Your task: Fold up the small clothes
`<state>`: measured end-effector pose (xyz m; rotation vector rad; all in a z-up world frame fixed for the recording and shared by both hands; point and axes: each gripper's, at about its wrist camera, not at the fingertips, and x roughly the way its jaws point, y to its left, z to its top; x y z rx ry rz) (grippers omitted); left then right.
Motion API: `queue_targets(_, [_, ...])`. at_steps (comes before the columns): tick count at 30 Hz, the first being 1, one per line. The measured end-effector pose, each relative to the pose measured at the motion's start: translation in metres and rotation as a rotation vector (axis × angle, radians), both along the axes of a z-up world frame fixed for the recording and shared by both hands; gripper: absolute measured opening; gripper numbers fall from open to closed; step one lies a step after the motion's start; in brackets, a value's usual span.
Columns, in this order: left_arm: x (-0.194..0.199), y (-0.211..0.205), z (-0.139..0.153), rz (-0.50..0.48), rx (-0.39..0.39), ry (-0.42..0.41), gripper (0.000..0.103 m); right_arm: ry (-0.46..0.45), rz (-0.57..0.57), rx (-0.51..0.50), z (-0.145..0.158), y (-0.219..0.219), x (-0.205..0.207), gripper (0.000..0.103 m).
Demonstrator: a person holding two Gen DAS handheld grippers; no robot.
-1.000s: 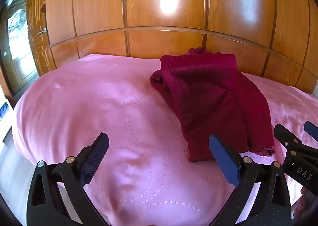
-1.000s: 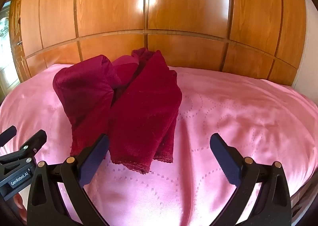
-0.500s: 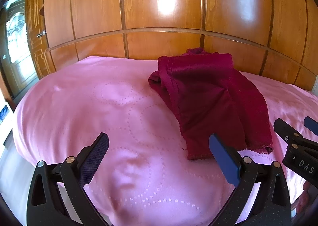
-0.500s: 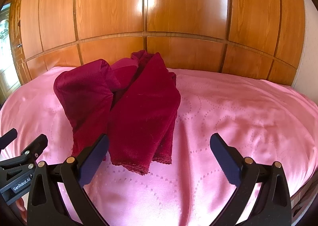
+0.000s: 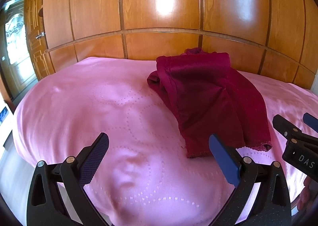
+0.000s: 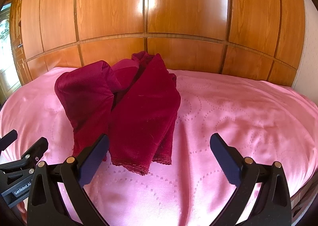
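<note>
Pink bedspread (image 6: 238, 106), rumpled maroon garment (image 6: 139, 110), hems frayed

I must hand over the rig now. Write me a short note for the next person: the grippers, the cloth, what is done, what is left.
Left gripper: open, holds nothing, above the pink bedspread.
Right gripper: open, holds nothing, near the garment's hem.
Dark red velvet garment: lies crumpled on the bedspread, close to the wooden panelled wall, its hem toward the grippers.
Done: no neat fold visible.
Left: probably spread it flat, then fold it.
</note>
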<state>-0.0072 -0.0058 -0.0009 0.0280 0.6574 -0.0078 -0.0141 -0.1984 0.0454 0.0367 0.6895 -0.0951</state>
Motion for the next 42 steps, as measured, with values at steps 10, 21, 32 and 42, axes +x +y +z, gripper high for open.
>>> queue_targets(10, [0.002,-0.002,-0.002,-0.015,0.004,0.011,0.1,0.007,-0.006,0.003,-0.001,-0.003,0.002,0.101])
queue_targets(21, [0.003,-0.009,-0.005,-0.042,0.012,0.019,0.1,0.009,-0.016,0.011,-0.005,-0.009,0.003,0.101])
queue_targets(32, [0.005,-0.016,-0.005,-0.071,0.02,0.021,0.1,0.02,-0.038,0.021,-0.011,-0.018,0.005,0.101])
queue_targets(42, [0.007,-0.046,0.003,-0.297,-0.022,0.015,0.097,0.028,-0.089,0.06,-0.008,-0.046,0.009,0.101])
